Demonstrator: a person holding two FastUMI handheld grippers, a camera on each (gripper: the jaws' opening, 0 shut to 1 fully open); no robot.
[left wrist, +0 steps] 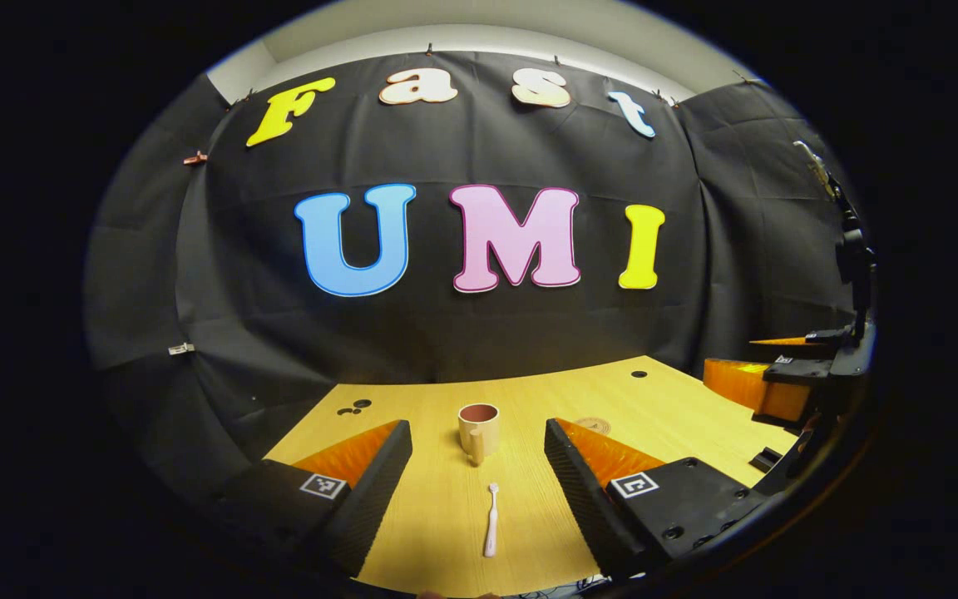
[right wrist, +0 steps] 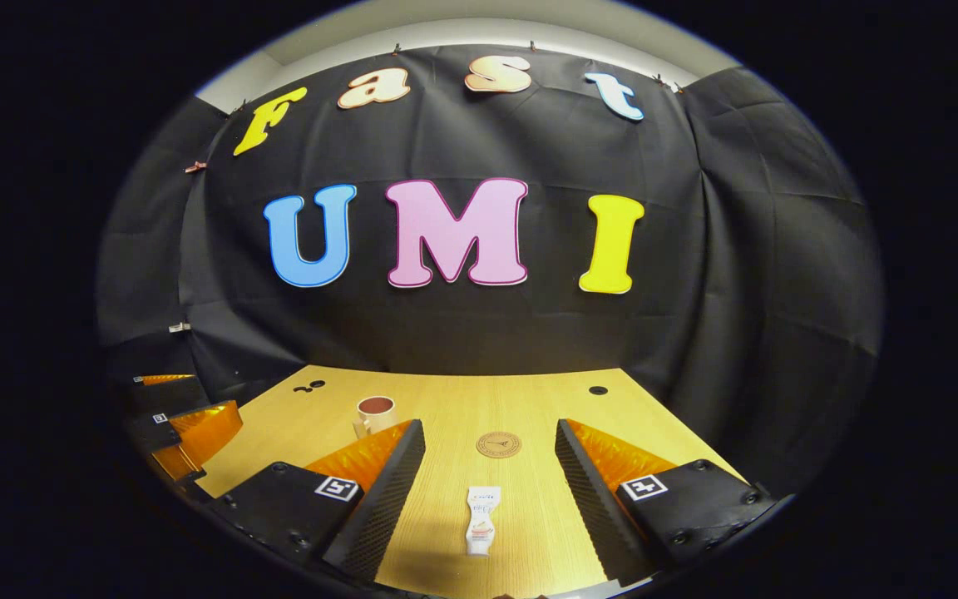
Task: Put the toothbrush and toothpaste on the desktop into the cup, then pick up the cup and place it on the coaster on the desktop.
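Both grippers' fingers spread wide above the desk's near edge, left gripper (left wrist: 477, 470) framing toothbrush (left wrist: 491, 520), right gripper (right wrist: 489, 470) framing toothpaste (right wrist: 481, 520).

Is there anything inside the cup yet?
The cup looks empty near its rim, but its bottom is hidden. The toothbrush and toothpaste lie on the table.

My desk (left wrist: 678, 408) is light yellowish wood grain, cup (left wrist: 479, 430) beige with reddish-brown inside, toothbrush (left wrist: 491, 520) pale pink, toothpaste (right wrist: 481, 520) white, coaster (right wrist: 498, 444) tan.
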